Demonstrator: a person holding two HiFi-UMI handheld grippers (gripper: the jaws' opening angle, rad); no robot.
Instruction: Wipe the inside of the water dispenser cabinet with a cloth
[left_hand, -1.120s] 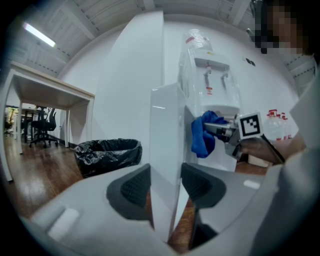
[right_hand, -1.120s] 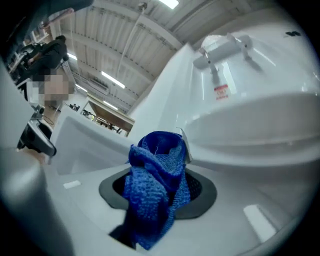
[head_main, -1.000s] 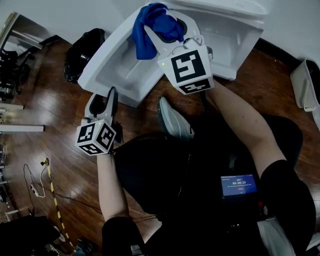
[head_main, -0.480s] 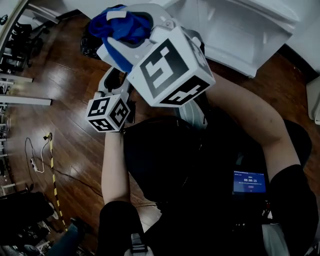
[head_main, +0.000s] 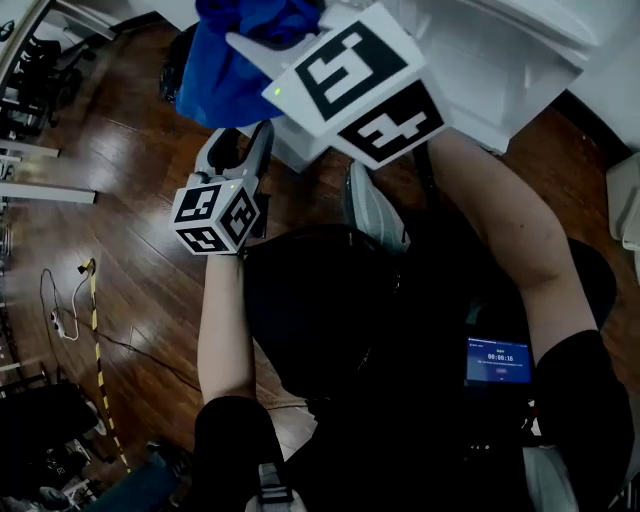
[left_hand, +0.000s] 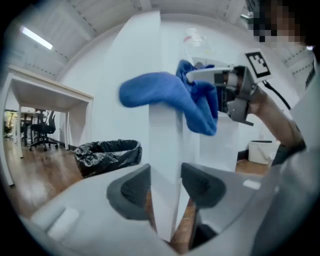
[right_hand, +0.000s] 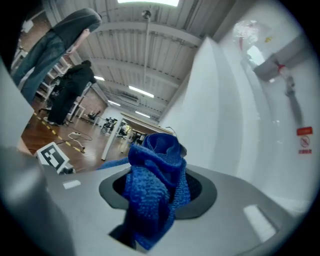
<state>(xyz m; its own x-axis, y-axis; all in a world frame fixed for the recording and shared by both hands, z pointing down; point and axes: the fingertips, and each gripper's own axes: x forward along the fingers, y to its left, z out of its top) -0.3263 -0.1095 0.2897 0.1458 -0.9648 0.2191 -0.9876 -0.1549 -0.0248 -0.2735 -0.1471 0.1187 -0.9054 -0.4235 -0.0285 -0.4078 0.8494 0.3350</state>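
The white water dispenser cabinet (head_main: 490, 60) stands open at the top of the head view. My right gripper (head_main: 262, 40) is raised close to the camera and is shut on a bunched blue cloth (head_main: 225, 80), which hangs left of the cabinet. In the right gripper view the cloth (right_hand: 155, 195) fills the gap between the jaws, with the cabinet's white wall (right_hand: 235, 125) to the right. My left gripper (head_main: 235, 150) is lower; its jaws are shut on the edge of the white cabinet door (left_hand: 165, 140). The left gripper view also shows the cloth (left_hand: 165, 95) in the right gripper (left_hand: 200, 80).
A bin lined with a black bag (left_hand: 107, 152) stands on the wooden floor left of the door, beyond it a white table (left_hand: 45, 95). A white bin (head_main: 625, 200) is at the right edge. A shoe (head_main: 375, 215) rests below the cabinet. Cables and yellow tape (head_main: 90, 320) lie at the left.
My right gripper has come up and swung left with the cloth, away from the cabinet's inside and closer to the camera. The left gripper has kept its hold on the door edge.
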